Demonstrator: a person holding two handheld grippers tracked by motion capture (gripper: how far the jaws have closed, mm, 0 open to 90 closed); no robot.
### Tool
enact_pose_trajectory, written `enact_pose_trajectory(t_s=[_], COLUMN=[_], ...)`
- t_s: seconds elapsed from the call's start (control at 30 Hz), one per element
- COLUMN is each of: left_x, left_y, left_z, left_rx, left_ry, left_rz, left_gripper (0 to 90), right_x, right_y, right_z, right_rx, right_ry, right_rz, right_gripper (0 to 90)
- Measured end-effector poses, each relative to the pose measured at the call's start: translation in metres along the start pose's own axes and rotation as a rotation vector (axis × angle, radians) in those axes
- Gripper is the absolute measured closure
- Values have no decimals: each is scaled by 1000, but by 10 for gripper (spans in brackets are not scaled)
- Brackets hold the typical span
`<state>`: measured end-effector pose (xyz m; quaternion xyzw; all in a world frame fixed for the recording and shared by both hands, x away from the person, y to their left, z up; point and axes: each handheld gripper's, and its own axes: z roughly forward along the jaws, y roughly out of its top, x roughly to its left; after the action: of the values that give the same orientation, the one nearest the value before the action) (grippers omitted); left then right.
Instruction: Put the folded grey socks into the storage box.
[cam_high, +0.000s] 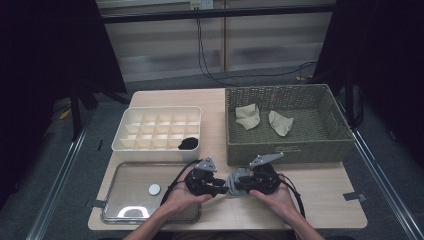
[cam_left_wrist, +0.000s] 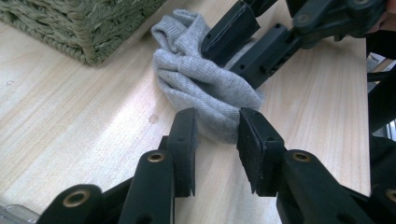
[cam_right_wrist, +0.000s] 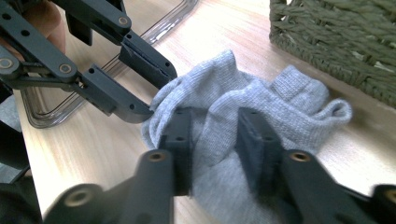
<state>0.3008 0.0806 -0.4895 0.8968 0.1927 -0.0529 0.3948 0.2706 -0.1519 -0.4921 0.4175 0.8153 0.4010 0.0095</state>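
A bunched grey sock (cam_high: 234, 181) lies on the wooden table just in front of the wicker basket, between my two grippers. In the left gripper view, the left gripper (cam_left_wrist: 215, 128) has its jaws closed on the near end of the sock (cam_left_wrist: 205, 88), and the right gripper (cam_left_wrist: 243, 51) pinches the far part. Seen from the right gripper view, the right gripper (cam_right_wrist: 212, 126) clamps a fold of the sock (cam_right_wrist: 271, 102), while the left gripper (cam_right_wrist: 149, 88) holds its left edge. Both hands rest low on the table in the high view, left gripper (cam_high: 220, 185) facing right gripper (cam_high: 242, 182).
The green wicker basket (cam_high: 285, 150) at the back right holds two beige socks (cam_high: 248, 116). A white divided box (cam_high: 157, 150) at the back left has a black item (cam_high: 188, 143) in one cell. A clear tray (cam_high: 120, 210) with a small white disc (cam_high: 154, 189) sits front left.
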Motion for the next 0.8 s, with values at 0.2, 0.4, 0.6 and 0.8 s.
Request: enact_pose_trajectory(t_s=[0.2, 0.4, 0.6, 0.8], left_x=[1, 0, -1, 1], left_y=[-2, -2, -1, -2], left_z=[3, 6, 7, 4], left_rx=[0, -3, 8, 13], left_ry=[-6, -12, -8, -10], left_rz=[-6, -9, -15, -24], left_gripper=[680, 683, 679, 625], right_x=[0, 3, 4, -1], right_y=[2, 12, 10, -2], right_z=[-3, -15, -2, 11], right_rx=[-19, -107, -80, -24], right_ry=[18, 82, 108, 81], right_rz=[5, 40, 45, 21], right_gripper=[897, 899, 899, 898])
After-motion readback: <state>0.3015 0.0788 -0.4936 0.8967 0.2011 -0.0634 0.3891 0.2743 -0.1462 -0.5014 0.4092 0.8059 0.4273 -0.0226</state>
